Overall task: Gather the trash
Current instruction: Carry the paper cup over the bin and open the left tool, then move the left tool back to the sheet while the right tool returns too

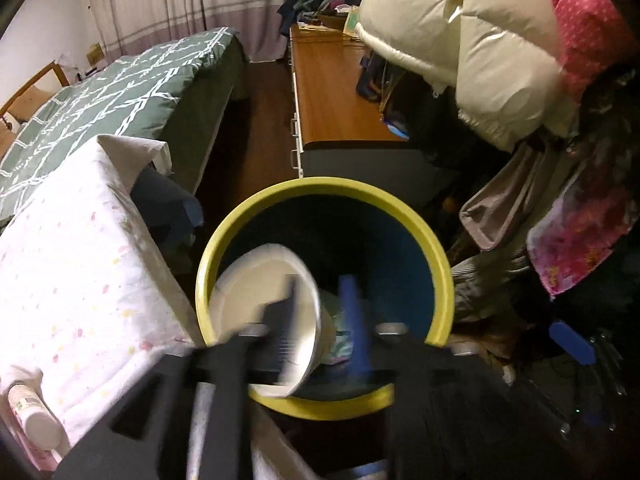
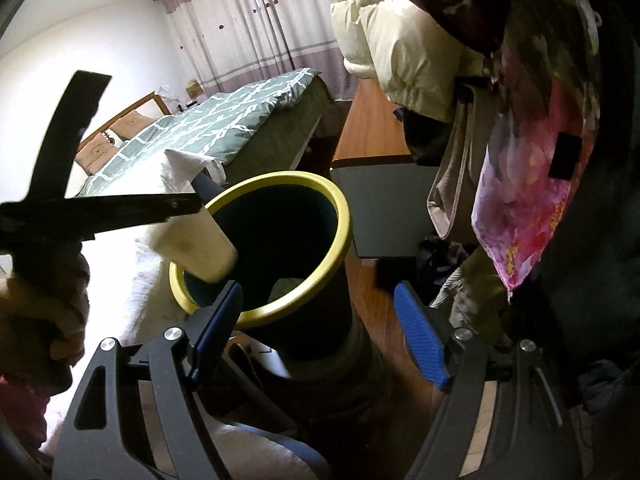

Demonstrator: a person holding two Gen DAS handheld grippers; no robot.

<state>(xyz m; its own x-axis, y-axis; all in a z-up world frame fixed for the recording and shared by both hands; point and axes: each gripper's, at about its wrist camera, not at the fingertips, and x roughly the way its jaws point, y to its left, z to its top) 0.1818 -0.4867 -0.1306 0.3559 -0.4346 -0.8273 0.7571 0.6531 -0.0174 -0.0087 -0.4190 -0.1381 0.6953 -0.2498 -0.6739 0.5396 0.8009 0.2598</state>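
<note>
One left gripper (image 1: 324, 320) — one bowl (image 1: 268, 316)

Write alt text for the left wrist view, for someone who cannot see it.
The left gripper holds a white paper bowl over the open mouth of a yellow-rimmed bin. A green quilted bed lies behind, with clothes piled at the right.

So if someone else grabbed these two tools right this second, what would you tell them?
Left gripper: over the bin's mouth, a white paper bowl at its fingers; blur hides whether it still grips.
Right gripper: open, empty, beside the bin.
Bin: yellow rim, between the bed and the wooden cabinet; some trash already lies inside.
Done: bowl brought to the bin.
Left: make sure the bowl drops in, then look for more trash.
</note>
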